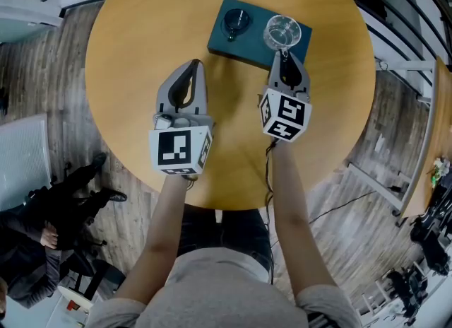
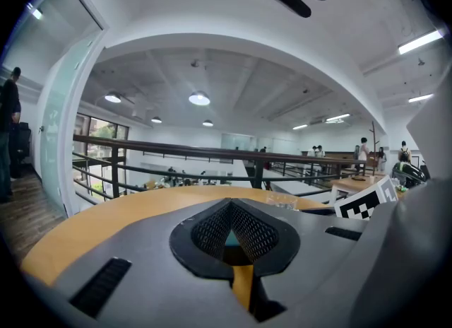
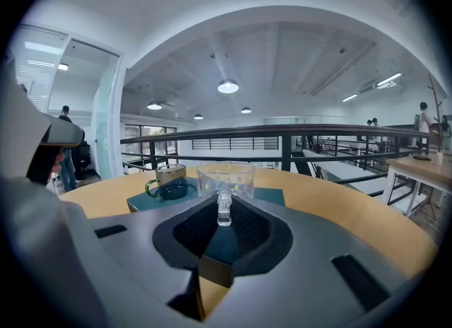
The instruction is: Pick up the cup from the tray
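The clear cup [image 1: 282, 33] stands on the right part of the teal tray [image 1: 233, 45], towards 12 o'clock on the round tabletop [image 1: 155, 22]. Its handle [image 3: 224, 208] points to 6 o'clock, straight into the right hand-held gripper [image 1: 284, 54], whose jaws are nearly together and pinch that handle. The left hand-held gripper [image 1: 195, 63] is closed and empty, well apart at the cup's 8 o'clock. Only the right gripper view shows the pinch itself. The head view shows the dark cup [image 1: 236, 21] at the clear cup's 9 o'clock. No view shows whether the clear cup has left the tray.
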`<state>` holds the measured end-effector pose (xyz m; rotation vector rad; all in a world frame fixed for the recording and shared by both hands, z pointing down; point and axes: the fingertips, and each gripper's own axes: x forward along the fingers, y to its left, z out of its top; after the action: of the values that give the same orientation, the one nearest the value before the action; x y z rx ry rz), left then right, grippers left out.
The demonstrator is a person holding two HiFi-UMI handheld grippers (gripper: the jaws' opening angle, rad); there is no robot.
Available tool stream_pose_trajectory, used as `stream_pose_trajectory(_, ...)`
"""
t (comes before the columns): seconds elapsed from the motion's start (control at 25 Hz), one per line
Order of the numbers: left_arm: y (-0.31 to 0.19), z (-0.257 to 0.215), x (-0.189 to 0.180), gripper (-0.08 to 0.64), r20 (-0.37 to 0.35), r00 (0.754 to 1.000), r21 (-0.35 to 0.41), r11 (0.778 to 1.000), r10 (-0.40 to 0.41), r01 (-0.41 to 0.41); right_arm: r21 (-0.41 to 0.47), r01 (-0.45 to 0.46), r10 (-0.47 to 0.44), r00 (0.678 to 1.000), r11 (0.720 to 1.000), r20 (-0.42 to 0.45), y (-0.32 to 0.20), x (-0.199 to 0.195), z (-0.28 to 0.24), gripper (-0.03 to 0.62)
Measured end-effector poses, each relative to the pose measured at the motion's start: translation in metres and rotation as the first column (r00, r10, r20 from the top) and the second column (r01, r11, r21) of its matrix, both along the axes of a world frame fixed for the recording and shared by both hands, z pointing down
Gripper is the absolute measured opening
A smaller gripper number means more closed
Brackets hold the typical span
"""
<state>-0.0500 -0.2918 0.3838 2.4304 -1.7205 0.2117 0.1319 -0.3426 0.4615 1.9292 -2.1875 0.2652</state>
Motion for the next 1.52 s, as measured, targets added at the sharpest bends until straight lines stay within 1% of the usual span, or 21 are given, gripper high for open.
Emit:
stream_pose_trajectory(0.32,0.000,-0.003,0.000,0.006,-0.003,1.000,0.006,1.000,-0.008,0.008,0.032,-0.001,0.000,1.000,0.999,0.018,0.002,0.004,-0.013,0.050)
stream_pose_trajectory(0.6,0.000,-0.002,-0.001,0.006,-0.002,1.000,0.003,1.000,-0.016,0.016,0.042,-0.001,-0.001,1.000,0.999,0.030,0.002,0.006,-0.016,0.049)
stream_pose_trajectory(0.88,0.000,-0.004,-0.003,0.006,0.000,1.000,0.009,1.000,-0.024,0.024,0.076,0.002,-0.006,0.999,0.997,0.052,0.001,0.007,-0.030,0.049)
stream_pose_trajectory(1.36,-0.004,-0.007,0.000,0.006,0.006,1.000,0.016,1.000,-0.018,0.018,0.062,0.020,-0.023,0.999,0.998,0.041,0.005,0.003,-0.027,0.049)
stream_pose_trajectory(1.52,-0.003,-0.008,0.000,0.006,0.006,1.000,0.017,1.000,-0.020,0.020,0.073,0.015,-0.019,0.998,0.997,0.063,0.007,0.004,-0.031,0.049)
